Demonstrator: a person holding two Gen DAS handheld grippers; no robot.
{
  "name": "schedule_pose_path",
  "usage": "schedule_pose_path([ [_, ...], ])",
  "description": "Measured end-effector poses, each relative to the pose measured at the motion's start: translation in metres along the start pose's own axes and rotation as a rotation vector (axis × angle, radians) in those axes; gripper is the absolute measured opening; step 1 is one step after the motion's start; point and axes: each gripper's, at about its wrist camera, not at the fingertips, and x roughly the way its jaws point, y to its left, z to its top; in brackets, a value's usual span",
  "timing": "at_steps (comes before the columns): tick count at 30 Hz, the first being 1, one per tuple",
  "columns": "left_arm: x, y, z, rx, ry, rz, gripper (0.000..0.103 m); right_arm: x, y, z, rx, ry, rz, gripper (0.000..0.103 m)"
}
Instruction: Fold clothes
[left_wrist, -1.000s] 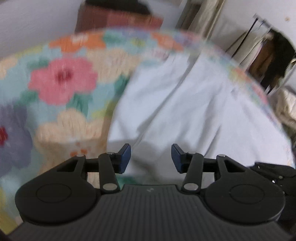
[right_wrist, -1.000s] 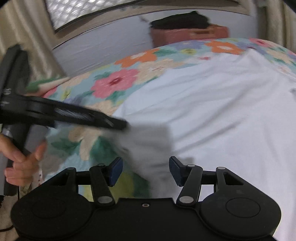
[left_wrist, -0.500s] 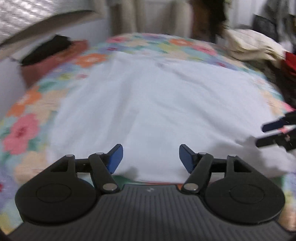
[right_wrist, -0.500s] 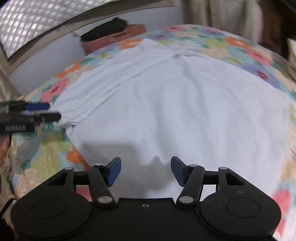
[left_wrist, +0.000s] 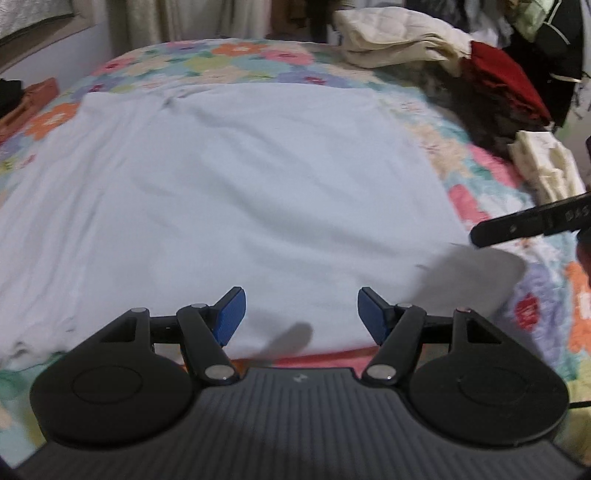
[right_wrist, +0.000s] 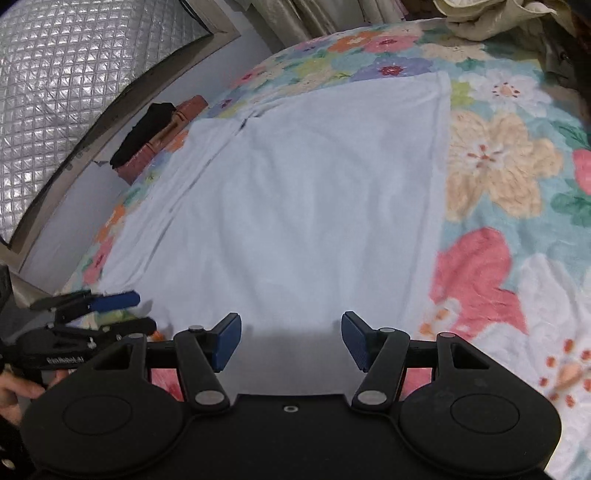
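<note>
A pale blue-white garment (left_wrist: 236, 192) lies spread flat on the floral bedspread (left_wrist: 495, 206); it also shows in the right wrist view (right_wrist: 303, 206). My left gripper (left_wrist: 297, 315) is open and empty, just above the garment's near hem. My right gripper (right_wrist: 291, 341) is open and empty over the near hem, close to its right corner. The right gripper's finger shows at the right edge of the left wrist view (left_wrist: 532, 221). The left gripper shows open at the left of the right wrist view (right_wrist: 110, 314).
Cream bedding (left_wrist: 399, 40), a red cloth (left_wrist: 506, 81) and dark clothes are piled at the bed's far right. A brown box with a black cloth (right_wrist: 155, 133) sits by the wall. A quilted silver panel (right_wrist: 74, 74) covers the window.
Both grippers swung to the right along the garment's near edge, from the left side to the hem. The left gripper's jaws opened wider. Both stay empty.
</note>
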Motion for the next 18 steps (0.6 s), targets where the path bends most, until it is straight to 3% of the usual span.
schedule_pose_path([
  [5,0.014,-0.032,-0.002,0.033,0.030,-0.064,0.067,-0.017,-0.024,-0.017,0.114,0.046,0.017,0.066],
  [11,0.018,-0.064,-0.003,0.131,0.025,-0.124,0.068,-0.025,-0.041,-0.040,0.223,0.020,0.154,0.066],
  [13,0.017,-0.076,-0.003,0.170,0.045,-0.158,0.072,-0.017,-0.045,-0.042,0.251,-0.001,0.165,0.054],
  [15,0.015,-0.083,-0.003,0.169,0.063,-0.191,0.074,-0.011,-0.043,-0.041,0.263,-0.020,0.166,0.010],
  [18,0.019,-0.090,0.000,0.122,0.069,-0.217,0.077,-0.007,-0.035,-0.033,0.250,0.000,0.216,0.008],
])
